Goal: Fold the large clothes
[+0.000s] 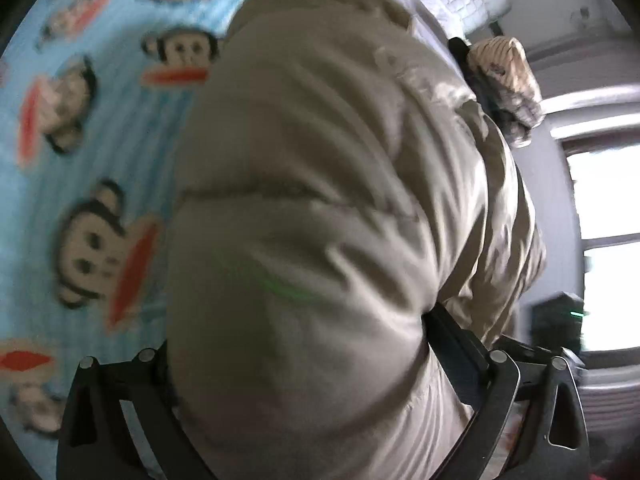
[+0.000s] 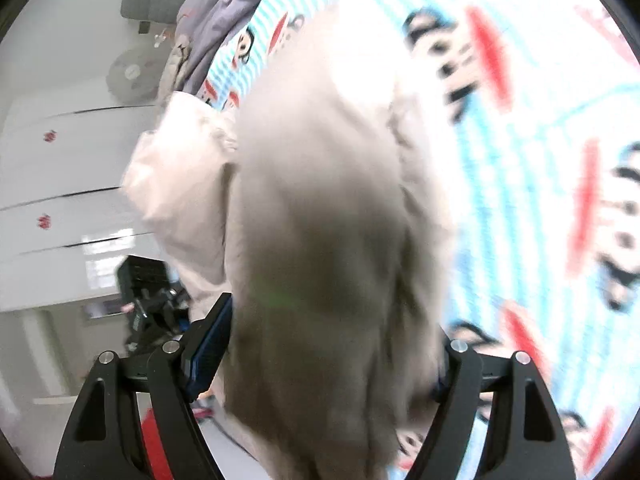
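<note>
Gripping a thick bunch of beige jacket [image 1: 320, 208], the left tongs [image 1: 304, 364] have their fingers pressed against either side of the padded cloth, which swells up and ahead of them and fills most of the left wrist view. The right tongs [image 2: 332, 352] likewise clamp a fold of the same jacket [image 2: 320, 220], its fabric bulging between the two fingers and hanging down past them; the view is blurred, so finer detail cannot be told. To the left of the left tongs, and to the right of the right tongs, lies the bed [image 1: 112, 128] with a blue striped sheet printed with monkey faces. Ahead and to the right of the left tongs, a gloved hand [image 1: 504, 80] shows beyond the jacket's edge, with a bright window [image 1: 600, 248] further right. Left of the right tongs stands a white wardrobe [image 2: 68, 168], and ahead of them a purple garment [image 2: 224, 4] lies on the bed.
</note>
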Demonstrator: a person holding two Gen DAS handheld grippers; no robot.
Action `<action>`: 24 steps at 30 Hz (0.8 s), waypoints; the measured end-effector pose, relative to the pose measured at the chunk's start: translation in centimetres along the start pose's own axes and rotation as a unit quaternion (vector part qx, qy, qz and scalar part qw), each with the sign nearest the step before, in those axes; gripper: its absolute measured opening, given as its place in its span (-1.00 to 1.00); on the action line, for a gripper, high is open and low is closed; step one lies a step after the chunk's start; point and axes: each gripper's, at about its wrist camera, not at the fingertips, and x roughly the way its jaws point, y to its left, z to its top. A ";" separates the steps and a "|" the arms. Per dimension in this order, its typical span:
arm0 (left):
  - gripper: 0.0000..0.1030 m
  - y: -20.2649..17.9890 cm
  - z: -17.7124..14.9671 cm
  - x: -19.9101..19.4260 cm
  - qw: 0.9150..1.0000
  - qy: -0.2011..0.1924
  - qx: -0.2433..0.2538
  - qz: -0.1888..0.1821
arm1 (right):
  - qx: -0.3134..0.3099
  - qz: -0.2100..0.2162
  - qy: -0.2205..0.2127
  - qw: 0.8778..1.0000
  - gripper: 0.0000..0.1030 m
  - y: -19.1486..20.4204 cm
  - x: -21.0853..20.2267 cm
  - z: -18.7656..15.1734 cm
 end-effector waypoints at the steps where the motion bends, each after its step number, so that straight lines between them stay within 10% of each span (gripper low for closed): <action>1: 0.94 -0.9 0.4 -1.0 0.999 -0.014 0.014 0.033 | -0.004 -0.015 -0.011 1.000 0.58 0.2 -0.8 -0.4; 6: 0.24 -3.9 1.4 -6.8 0.987 -0.100 0.082 0.097 | -0.025 -0.080 -0.085 0.993 0.52 1.6 -8.1 -3.0; 8: 0.03 -4.1 2.4 -8.2 0.987 -0.107 0.097 0.072 | -0.037 -0.074 -0.100 0.991 -0.16 2.0 -11.0 -2.0; 14: 0.03 -9.6 4.0 -5.3 0.981 -0.099 0.158 0.049 | -0.117 -0.059 -0.093 0.987 -0.48 7.1 -8.6 -3.3; 18: 0.04 -12.1 5.2 1.1 0.973 -0.070 0.193 0.106 | -0.177 -0.123 -0.064 0.974 -0.48 8.6 -3.6 -4.1; 24: 0.04 -14.4 4.2 6.6 0.954 -0.061 0.239 0.168 | -0.135 -0.202 -0.033 0.969 -0.60 2.1 -0.5 -6.3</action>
